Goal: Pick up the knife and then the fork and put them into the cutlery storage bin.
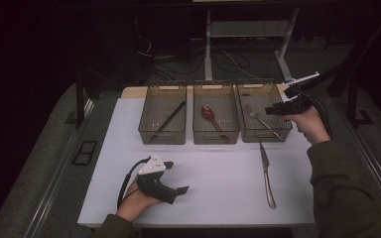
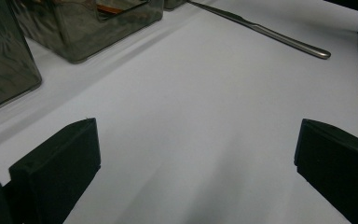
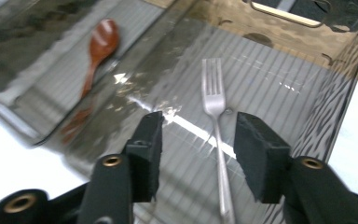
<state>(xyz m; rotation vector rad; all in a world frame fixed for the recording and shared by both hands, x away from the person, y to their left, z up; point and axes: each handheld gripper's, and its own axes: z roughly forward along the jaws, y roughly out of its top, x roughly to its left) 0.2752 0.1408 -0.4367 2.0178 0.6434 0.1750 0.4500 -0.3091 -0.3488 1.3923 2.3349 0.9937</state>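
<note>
Fork: a plain silver-grey metal piece with four tines and a slim straight handle, lying flat on the ribbed floor of the right bin, tines toward the far end; in my right gripper view its handle runs down between my jaws without touching either pad. The work surface is a white table top with grey floor on both sides and a dim room behind it, where cables and pale desk legs stand. Left to right: my left gripper rests low over the white surface near the front edge, held in my left hand, its jaws spread wide with nothing but bare table between them. Along the far side stand three smoky translucent bins in a row, just beside one another. The left bin holds a long dark utensil lying diagonally; I cannot tell what kind. The middle bin holds a reddish-brown wooden spoon. In front of the right bin, on the bare table, lies a steel knife, lengthwise, well apart from my left gripper. My right gripper hangs over the right bin above the fork, jaws parted and holding nothing.
</note>
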